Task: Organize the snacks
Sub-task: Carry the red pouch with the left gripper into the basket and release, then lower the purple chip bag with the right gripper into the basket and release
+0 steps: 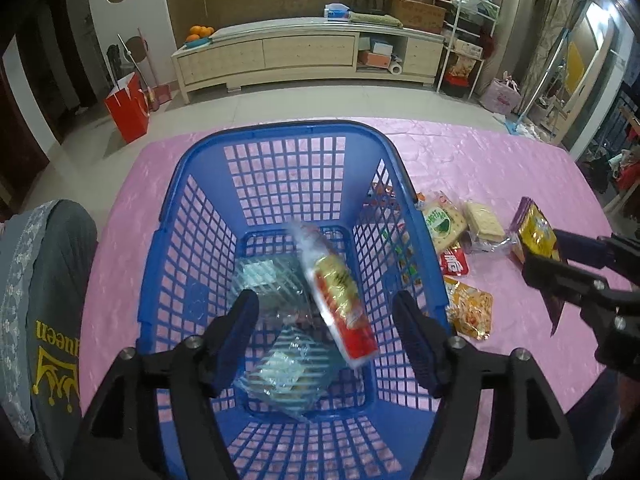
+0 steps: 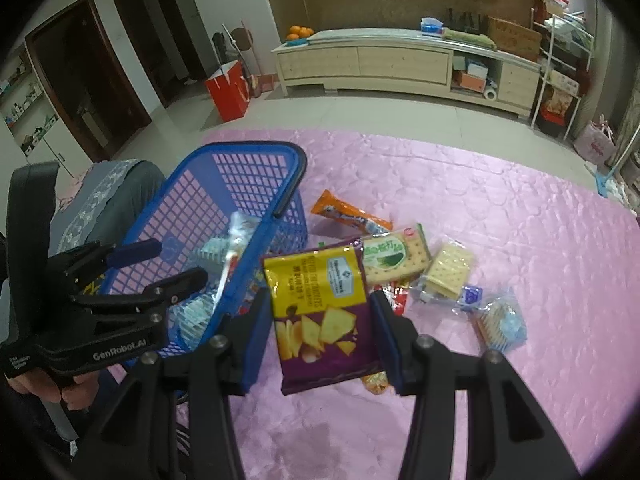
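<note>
Basket (image 1: 276,136) holds clear-wrapped packets (image 1: 280,376); left tool (image 1: 326,312) spread, right tool (image 2: 316,320) pinching chip bag (image 2: 320,312).

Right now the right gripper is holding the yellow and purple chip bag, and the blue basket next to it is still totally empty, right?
Not quite. The right gripper does hold the yellow and purple chip bag, but the blue basket is not empty. The left wrist view shows a red and yellow cracker pack and clear-wrapped snacks inside it.
</note>
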Demonstrator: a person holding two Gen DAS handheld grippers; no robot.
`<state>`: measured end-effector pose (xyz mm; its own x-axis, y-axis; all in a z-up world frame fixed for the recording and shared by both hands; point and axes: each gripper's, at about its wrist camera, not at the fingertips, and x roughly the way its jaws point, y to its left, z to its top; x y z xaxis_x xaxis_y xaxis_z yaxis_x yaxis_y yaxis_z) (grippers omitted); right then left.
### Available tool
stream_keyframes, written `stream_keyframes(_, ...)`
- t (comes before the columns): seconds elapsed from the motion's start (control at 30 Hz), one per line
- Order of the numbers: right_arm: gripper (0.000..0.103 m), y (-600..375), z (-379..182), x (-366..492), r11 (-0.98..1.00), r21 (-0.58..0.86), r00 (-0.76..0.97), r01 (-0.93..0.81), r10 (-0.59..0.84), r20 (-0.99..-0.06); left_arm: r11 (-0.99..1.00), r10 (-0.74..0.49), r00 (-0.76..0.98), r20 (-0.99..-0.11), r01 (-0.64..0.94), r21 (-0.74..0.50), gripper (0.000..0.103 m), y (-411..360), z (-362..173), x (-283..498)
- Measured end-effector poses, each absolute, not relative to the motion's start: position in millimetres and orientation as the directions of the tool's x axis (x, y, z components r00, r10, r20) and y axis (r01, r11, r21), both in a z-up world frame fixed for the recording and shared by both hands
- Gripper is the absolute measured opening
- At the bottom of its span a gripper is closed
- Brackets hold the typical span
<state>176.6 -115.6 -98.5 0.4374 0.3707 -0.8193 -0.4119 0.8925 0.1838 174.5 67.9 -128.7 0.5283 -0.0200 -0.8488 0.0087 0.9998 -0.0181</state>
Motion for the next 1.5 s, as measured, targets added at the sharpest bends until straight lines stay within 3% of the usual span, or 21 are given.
stream_keyframes(0.5, 0.054, -51, -63, 174, 0.831, 0.116, 0.458, -0.543, 0.409, -0.79, 0.999, 0.041, 0.61, -0.791, -0.044, 0.017, 0.077, 116, -82, 139)
stream_keyframes(1.27, 0.054, 13, -102, 236, 0.791, -0.007, 0.425, -0.612, 0.321, -0.847, 0.995, 0.084, 0.565, -0.821, -0.093, 0.038, 0.077, 150, -101, 188)
stream_keyframes(1.37, 0.064, 17, -108, 238, 0.794, -0.059, 0.454, -0.605, 0.284, -0.844, 0.994, 0.087, 0.56, -0.824, -0.107, 0.031, 0.077, 153, -104, 189)
stream_keyframes(1.4, 0.076, 17, -109, 238, 0.798, -0.078, 0.467, -0.598, 0.267, -0.843, 0.994, 0.085, 0.559, -0.825, -0.11, 0.028, 0.077, 153, -105, 188)
stream_keyframes(1.5, 0.082, 12, -105, 232, 0.806, -0.088, 0.493, -0.585, 0.268, -0.828, 0.993, 0.078, 0.561, -0.824, -0.119, 0.013, 0.077, 153, -106, 183)
